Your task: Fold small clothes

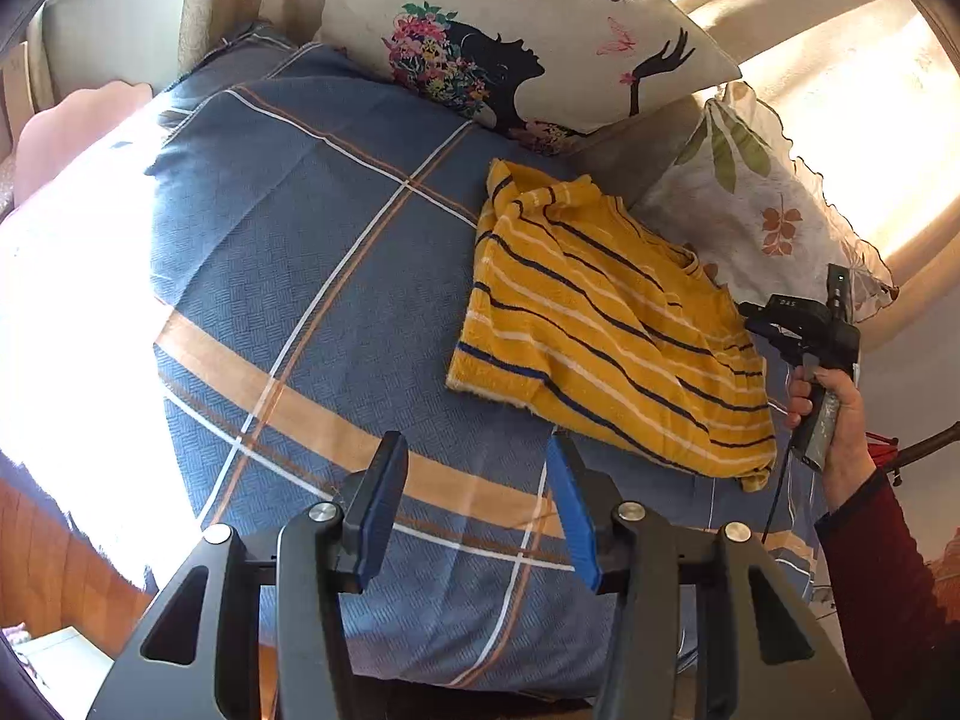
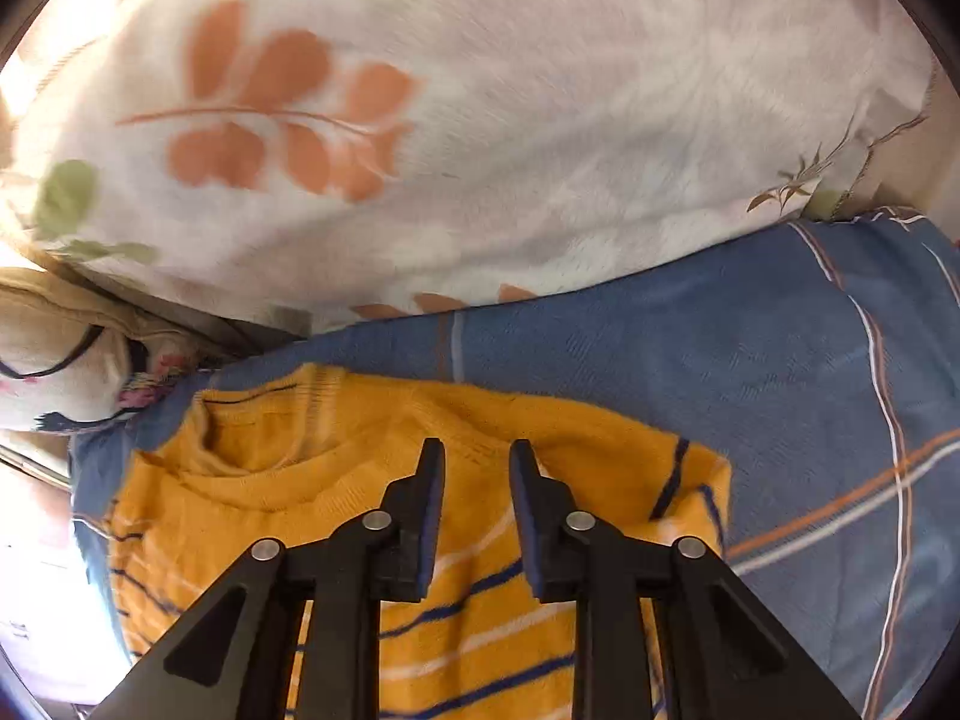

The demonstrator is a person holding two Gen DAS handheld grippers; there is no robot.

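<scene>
Start at your left: your left gripper hangs over the blue plaid bedspread, jaws wide apart and holding nothing, well short of the garment. The nearest part of the yellow striped shirt is its sleeve edge, just ahead and to the right of your right-hand finger. The shirt lies rumpled on the bedspread, partly doubled over itself, with its far side near the butterfly pillow and its collar end just beside the leaf-print pillow.

Moving right, your right gripper sits low over the shirt just behind the neckline. Its jaws are partly open with a narrow gap, and nothing is pinched between them; whether the tips already touch the knit, you cannot tell from here.

The step in hand looks like taking hold to spread the shirt flat before any fold. To do it well, take the shoulder seam beside the collar with the right claw, biting both layers of the thick terry-like knit rather than skimming the top one. Bring the left claw across to the hem or sleeve corner, close fully, then draw the two apart evenly. Keep the lift low so the bedspread doesn't ride up, and pull away from the leaf-print pillow, which crowds the collar.
</scene>
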